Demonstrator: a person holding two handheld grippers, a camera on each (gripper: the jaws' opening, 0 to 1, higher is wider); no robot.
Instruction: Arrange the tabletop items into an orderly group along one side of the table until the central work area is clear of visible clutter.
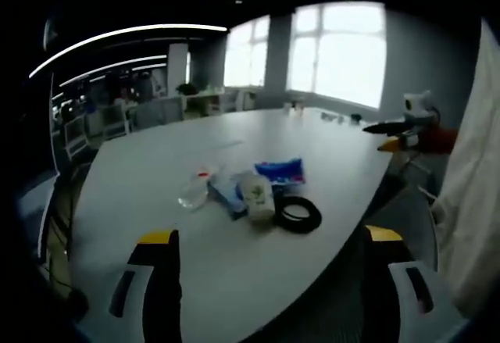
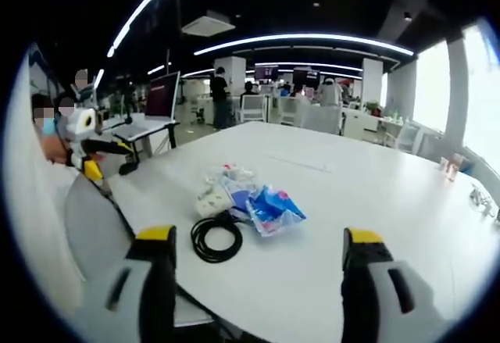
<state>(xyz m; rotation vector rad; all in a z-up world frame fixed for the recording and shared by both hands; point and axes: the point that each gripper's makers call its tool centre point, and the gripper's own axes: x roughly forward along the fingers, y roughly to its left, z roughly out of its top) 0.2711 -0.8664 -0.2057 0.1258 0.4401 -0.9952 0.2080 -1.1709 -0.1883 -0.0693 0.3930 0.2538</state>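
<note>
Items: one cable coil [image 2: 216, 239] | one blue packet [image 2: 273, 209] | one power strip [image 2: 212, 201]

The left gripper [image 1: 269, 269] has its jaws spread wide apart, yellow-tipped, rising from the bottom of the left gripper view with nothing between them. The right gripper [image 2: 258, 269] is likewise spread wide and holds nothing in the right gripper view. Each gripper also shows in the other's view, held up in the air: the right gripper at the right edge, the left gripper at the left edge.
</note>
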